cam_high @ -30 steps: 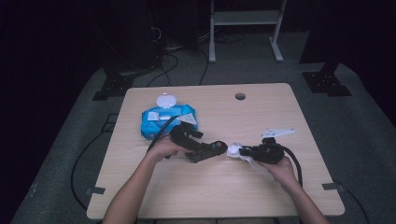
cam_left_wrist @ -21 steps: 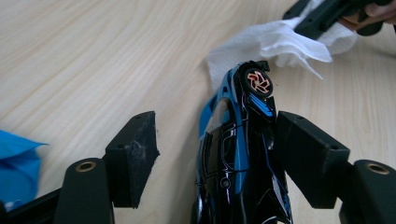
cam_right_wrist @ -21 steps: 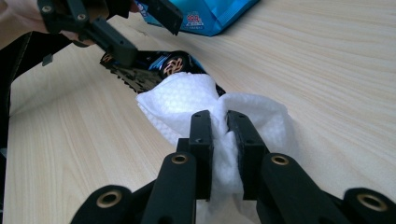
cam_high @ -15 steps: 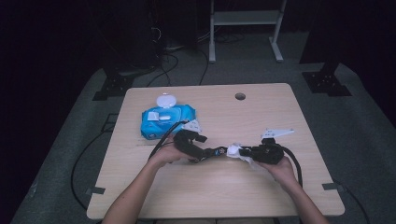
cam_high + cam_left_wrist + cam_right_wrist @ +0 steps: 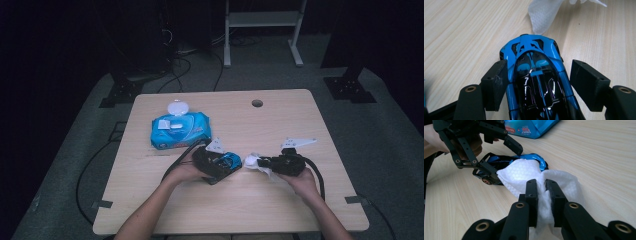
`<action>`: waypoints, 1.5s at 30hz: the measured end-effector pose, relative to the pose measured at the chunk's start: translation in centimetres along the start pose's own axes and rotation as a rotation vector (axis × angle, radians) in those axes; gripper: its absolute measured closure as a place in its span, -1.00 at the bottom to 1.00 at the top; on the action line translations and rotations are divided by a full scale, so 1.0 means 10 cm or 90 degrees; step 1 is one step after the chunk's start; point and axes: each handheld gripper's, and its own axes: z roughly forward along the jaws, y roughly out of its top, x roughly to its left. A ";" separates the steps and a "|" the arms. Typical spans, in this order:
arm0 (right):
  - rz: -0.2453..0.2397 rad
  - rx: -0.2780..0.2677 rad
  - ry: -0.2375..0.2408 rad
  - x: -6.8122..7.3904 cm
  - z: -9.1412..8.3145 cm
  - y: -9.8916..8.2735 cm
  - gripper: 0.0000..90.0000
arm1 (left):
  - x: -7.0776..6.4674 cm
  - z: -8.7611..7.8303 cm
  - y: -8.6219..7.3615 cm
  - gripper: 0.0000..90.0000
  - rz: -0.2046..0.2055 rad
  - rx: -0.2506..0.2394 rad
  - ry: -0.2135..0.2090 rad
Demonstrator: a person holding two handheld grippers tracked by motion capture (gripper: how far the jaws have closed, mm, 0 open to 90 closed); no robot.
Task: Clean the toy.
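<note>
While right gripper (image 5: 541, 186) jaws clamp wipe (image 5: 524, 173) | left gripper (image 5: 541, 82) jaws straddle toy car (image 5: 536, 75), one pad apart.

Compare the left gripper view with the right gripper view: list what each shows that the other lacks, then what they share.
Left gripper view alone: the blue toy car from above, roof and windows, between the left gripper's jaws, one pad against its side, the other apart.
Right gripper view alone: the right gripper shut on the white wipe, the blue wipes pack, a hand.
Shared: car, wipe, wooden table.
</note>
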 end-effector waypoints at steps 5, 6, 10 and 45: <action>-0.007 0.004 -0.011 -0.01 -0.01 0.00 0.77 | -0.03 -0.01 -0.01 -0.39 0.012 0.008 0.008; -0.007 0.004 -0.012 -0.01 -0.01 -0.01 0.77 | -0.04 -0.01 -0.01 -0.40 0.015 0.008 0.007; -0.014 0.011 -0.023 -0.01 -0.03 0.00 0.77 | -0.05 -0.03 -0.04 -0.44 0.010 0.000 0.004; -0.009 -0.004 -0.090 -0.40 -0.55 -0.21 -0.11 | -0.03 -0.34 -0.26 -0.58 -0.018 -0.045 0.044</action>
